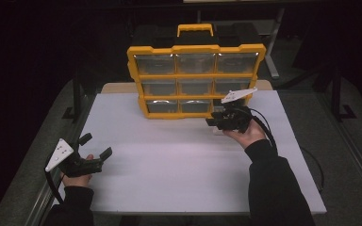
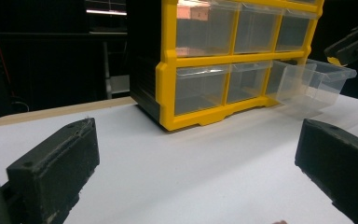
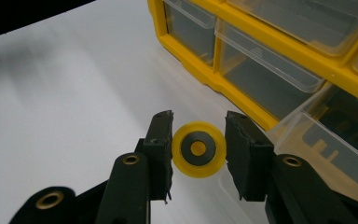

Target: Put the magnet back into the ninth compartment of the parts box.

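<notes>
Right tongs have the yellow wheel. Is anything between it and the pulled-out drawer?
Nothing visible. The right tongs grip the yellow wheel just beside the open clear drawer at the organizer's bottom right; the drawer's near wall is the one edge to clear.

The drawer cabinet stands at the table's far edge. Its lower-right drawer projects forward — a wheel sits between the right gripper jaws, just before it.
</notes>
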A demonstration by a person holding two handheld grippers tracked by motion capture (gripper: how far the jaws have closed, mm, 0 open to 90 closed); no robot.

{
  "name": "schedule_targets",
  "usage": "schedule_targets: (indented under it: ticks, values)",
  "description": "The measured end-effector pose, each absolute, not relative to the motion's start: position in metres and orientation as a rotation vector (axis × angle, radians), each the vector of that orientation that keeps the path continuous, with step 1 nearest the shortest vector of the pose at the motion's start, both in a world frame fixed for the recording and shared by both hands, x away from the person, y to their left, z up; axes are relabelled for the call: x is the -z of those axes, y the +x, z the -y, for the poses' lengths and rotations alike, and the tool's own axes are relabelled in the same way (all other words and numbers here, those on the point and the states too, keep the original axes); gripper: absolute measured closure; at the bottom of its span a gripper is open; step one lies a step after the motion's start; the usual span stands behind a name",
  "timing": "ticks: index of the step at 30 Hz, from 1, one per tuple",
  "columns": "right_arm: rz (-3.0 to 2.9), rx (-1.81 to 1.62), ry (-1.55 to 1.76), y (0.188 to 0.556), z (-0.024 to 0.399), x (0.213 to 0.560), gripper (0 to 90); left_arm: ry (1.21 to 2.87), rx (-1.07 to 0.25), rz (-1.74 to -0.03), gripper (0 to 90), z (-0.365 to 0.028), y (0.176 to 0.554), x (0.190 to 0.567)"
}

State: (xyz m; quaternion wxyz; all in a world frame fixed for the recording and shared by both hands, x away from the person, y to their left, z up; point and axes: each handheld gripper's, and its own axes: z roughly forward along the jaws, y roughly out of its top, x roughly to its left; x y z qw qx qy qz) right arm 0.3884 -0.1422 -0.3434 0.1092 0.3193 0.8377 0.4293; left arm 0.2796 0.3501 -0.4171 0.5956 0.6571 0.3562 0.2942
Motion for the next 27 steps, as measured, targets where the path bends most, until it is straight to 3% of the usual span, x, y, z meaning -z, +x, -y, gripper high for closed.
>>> schedule_targets:
  ticks: [27]
  values:
    - [-2.369,-1.231,1.047,0.393,0.166,0.340,61.2,1.525,-0.682,-0.828,0.0,-0.350,0.280,0.417]
